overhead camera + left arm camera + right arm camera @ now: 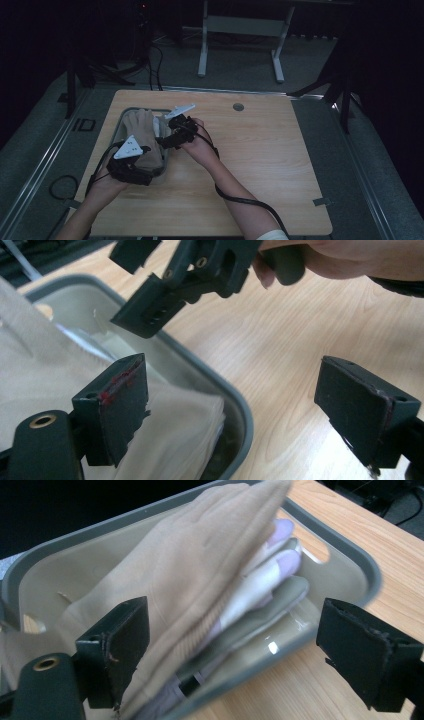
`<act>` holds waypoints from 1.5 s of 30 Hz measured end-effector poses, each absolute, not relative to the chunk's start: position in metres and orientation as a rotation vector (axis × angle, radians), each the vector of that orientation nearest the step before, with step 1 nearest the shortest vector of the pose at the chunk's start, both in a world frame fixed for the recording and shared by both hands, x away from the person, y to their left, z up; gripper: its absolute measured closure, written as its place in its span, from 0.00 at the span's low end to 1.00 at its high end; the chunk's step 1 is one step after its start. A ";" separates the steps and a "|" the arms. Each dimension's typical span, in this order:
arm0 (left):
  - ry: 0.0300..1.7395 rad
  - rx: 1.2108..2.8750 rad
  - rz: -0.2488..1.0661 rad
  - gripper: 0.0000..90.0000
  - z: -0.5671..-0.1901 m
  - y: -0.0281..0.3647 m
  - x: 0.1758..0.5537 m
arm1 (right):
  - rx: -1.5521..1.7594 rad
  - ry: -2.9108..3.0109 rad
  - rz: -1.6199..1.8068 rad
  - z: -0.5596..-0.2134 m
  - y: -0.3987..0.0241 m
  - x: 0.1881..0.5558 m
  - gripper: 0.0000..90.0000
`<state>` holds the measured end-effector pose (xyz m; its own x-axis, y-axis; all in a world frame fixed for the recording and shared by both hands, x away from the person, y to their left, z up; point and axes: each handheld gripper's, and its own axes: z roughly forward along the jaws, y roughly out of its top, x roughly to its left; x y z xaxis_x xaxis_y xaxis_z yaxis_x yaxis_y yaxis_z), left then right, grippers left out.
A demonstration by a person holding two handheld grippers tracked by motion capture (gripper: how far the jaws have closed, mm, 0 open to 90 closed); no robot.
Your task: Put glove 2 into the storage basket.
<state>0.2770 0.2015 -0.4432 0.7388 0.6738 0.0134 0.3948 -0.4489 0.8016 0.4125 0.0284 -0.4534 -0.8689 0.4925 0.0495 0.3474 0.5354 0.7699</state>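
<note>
A stack of gloves [143, 137], a tan one on top, lies in a grey tray [121, 116] at the table's [260, 150] left side. The left gripper [150, 172] hangs at the tray's near end and the right gripper [164, 142] over its right rim; both stand wide apart, holding nothing.

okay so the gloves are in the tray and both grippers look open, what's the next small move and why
Probably lift both grippers clear of the tray. The left gripper and right gripper stand open with nothing clamped, and the beige glove lies on the stack inside the tray, so the placing looks done.
</note>
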 end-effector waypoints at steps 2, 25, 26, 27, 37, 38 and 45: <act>0.787 2.098 0.409 0.15 -0.444 0.195 0.277 | 0.718 2.588 1.238 -0.454 0.019 0.410 0.15; 0.640 2.112 0.302 0.16 -0.468 0.126 0.265 | 0.745 2.597 1.171 -0.487 -0.066 0.381 0.16; 0.634 2.114 0.297 0.16 -0.469 0.124 0.265 | 0.746 2.597 1.169 -0.489 -0.070 0.378 0.16; 0.618 2.119 0.283 0.16 -0.472 0.119 0.264 | 0.754 2.592 1.175 -0.491 -0.076 0.375 0.16; 0.581 2.134 0.222 0.16 -0.488 0.102 0.262 | 0.792 2.599 1.176 -0.509 -0.098 0.366 0.16; 0.579 2.136 0.220 0.16 -0.490 0.100 0.263 | 0.795 2.600 1.172 -0.511 -0.100 0.365 0.16; 0.565 2.142 0.166 0.16 -0.508 0.089 0.264 | 0.773 2.618 1.172 -0.518 -0.113 0.359 0.16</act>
<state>0.2644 0.0893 -0.5079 0.8872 0.4531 -0.0867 0.3344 -0.5021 0.7975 0.3588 -0.1134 -0.5181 -0.8510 0.5224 0.0545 0.3886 0.5564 0.7345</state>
